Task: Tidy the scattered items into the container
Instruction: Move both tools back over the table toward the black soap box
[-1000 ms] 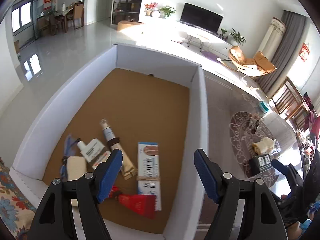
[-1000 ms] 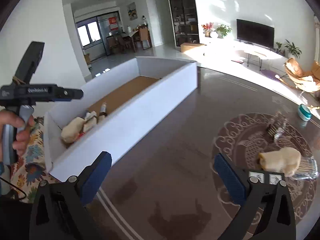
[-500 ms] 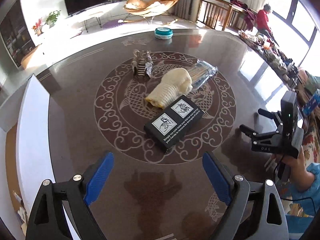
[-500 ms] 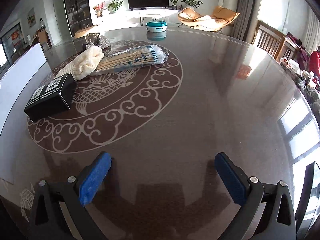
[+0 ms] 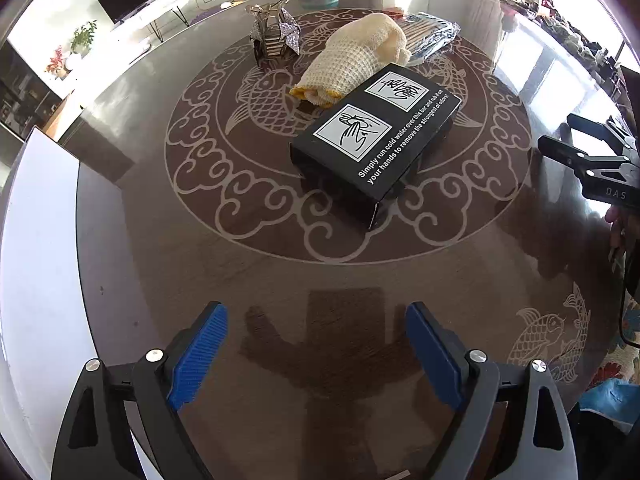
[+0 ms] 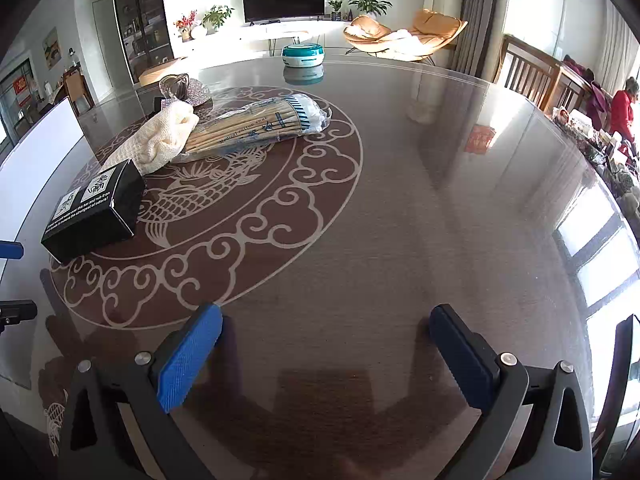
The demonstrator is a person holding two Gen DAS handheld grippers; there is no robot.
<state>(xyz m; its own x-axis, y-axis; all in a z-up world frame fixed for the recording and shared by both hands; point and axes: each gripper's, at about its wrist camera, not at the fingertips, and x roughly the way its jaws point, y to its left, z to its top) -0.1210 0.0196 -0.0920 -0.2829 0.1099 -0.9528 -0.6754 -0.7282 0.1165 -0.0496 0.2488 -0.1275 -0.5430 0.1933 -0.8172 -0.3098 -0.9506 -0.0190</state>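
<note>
Patterned table (image 5: 280, 280), white container (image 5: 36, 240) edge, contents unseen

Black box (image 5: 376, 148) flat on table, touching cream cloth (image 5: 356, 60); white container (image 5: 36, 264) left

White lettering is carried on the top of the black box (image 5: 376, 138): "Simply run cold water over this bar and rub it on your hands to remove the strongest of odors!", set below two white picture panels. "DAS" is printed on the body of the right gripper (image 5: 600, 172). Blue print runs along the wrapped stick bundle (image 6: 256, 128), perhaps "Medical Cotton", but it is too blurred to be sure.
</note>
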